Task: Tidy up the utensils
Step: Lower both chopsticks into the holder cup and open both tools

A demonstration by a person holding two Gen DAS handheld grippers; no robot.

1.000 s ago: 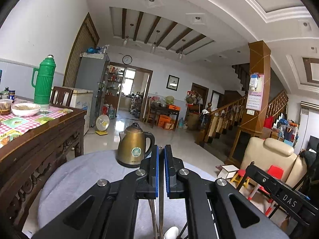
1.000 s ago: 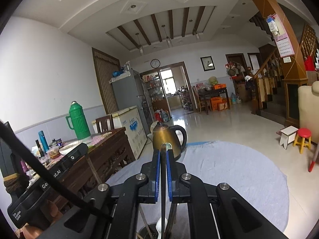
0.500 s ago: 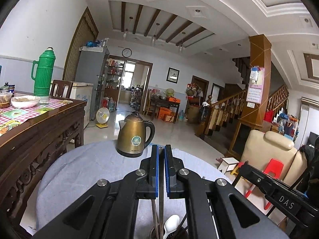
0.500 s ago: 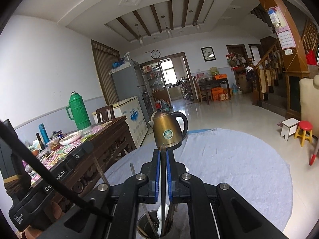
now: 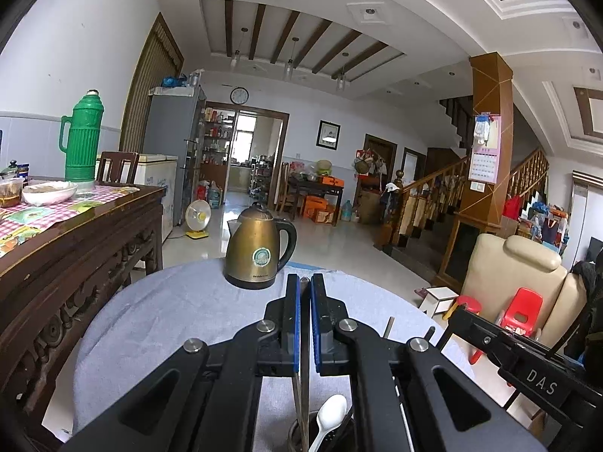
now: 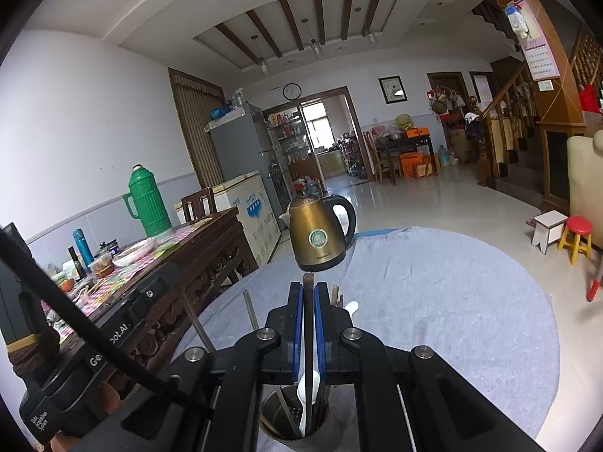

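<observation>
On the round grey-clothed table (image 6: 433,301) stands a metal utensil cup (image 6: 292,435) holding a white spoon (image 6: 301,395) and several sticks. My right gripper (image 6: 309,286) is shut on a thin dark utensil (image 6: 308,278) that hangs down into the cup. In the left wrist view my left gripper (image 5: 305,280) is shut on a thin grey metal utensil (image 5: 303,395), whose lower end reaches the same cup (image 5: 296,435) beside the white spoon (image 5: 331,416). Both grippers hover just above the cup, side by side.
A brass-coloured kettle (image 5: 258,248) stands at the table's far edge. A dark carved wooden table (image 5: 75,233) on the left carries a green thermos (image 5: 81,139) and bowls. A beige armchair (image 5: 516,275) and red stools stand to the right.
Both views have tipped downward, so the cup and spoon have come into sight under the jaws. My left gripper has sunk slightly toward the cup. Both grips are unchanged.
</observation>
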